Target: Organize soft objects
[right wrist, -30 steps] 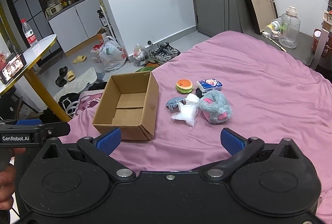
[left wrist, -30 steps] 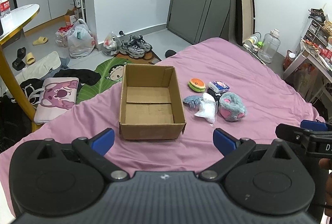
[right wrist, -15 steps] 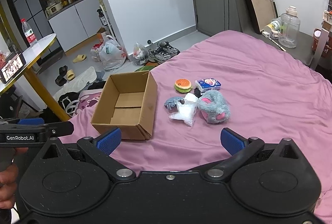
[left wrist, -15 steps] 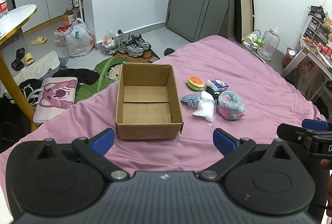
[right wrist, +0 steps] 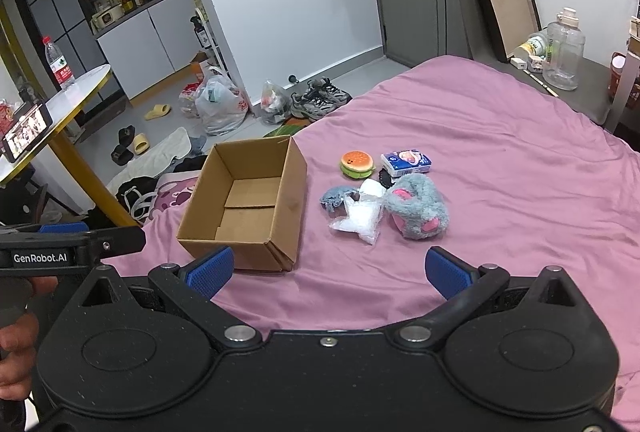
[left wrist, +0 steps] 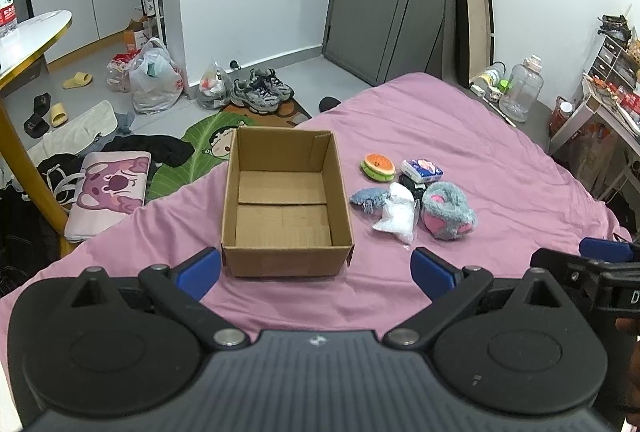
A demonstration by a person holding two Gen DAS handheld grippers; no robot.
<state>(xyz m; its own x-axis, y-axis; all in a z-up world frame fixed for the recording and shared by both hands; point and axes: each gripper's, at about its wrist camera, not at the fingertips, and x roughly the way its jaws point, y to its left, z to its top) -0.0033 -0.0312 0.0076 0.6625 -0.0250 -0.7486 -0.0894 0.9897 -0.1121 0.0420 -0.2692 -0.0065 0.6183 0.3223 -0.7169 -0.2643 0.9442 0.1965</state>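
Both views have moved slightly closer to the cardboard box (left wrist: 286, 204), its long axis pointing away; left hand-held gripper (left wrist: 316, 268) and right hand-held gripper (right wrist: 328, 266) stay wide open, empty.

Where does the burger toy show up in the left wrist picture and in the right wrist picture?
Left wrist: the burger toy lies right of centre on the pink bedspread, beyond the box's far right corner.
Right wrist: the burger toy sits just above centre, right of the box.
Shared landmark: the cardboard box, open and empty.
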